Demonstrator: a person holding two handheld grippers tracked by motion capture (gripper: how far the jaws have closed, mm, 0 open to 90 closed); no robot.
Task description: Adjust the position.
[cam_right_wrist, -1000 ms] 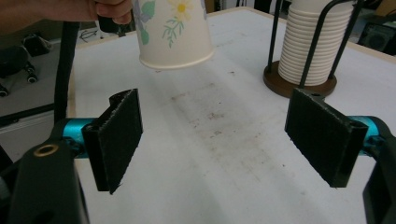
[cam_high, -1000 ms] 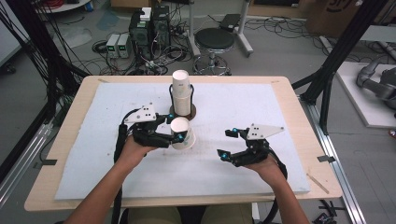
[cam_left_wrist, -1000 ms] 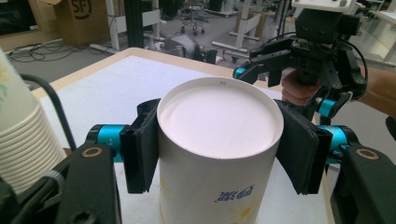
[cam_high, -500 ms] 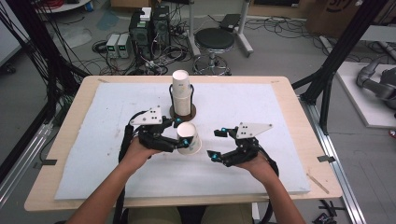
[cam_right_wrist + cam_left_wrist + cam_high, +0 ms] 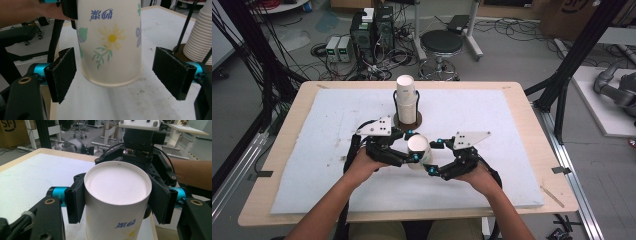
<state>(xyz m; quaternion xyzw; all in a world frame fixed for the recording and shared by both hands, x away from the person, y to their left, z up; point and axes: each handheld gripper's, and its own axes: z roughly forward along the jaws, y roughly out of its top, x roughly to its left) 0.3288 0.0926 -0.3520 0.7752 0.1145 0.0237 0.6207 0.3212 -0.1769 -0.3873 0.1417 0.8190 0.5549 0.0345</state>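
A white paper cup (image 5: 418, 150) with a flower print (image 5: 110, 40) is held upside down, its flat base (image 5: 117, 182) facing up, a little above the white mat (image 5: 492, 120). My left gripper (image 5: 413, 146) is shut on the cup's upper part, its pads (image 5: 75, 200) pressed to the cup's sides. Facing it from the right, my right gripper (image 5: 434, 156) is open. Its pads (image 5: 62, 72) stand on either side of the cup's lower rim without touching it.
A tall stack of paper cups (image 5: 407, 97) stands in a black wire holder on a brown round base (image 5: 408, 120) just behind the grippers, and at the right edge of the right gripper view (image 5: 200, 37). The wooden table (image 5: 532, 125) borders the mat.
My left gripper has carried the cup to the right, toward the table's middle. My right gripper has moved left until its open jaws stand around the cup.
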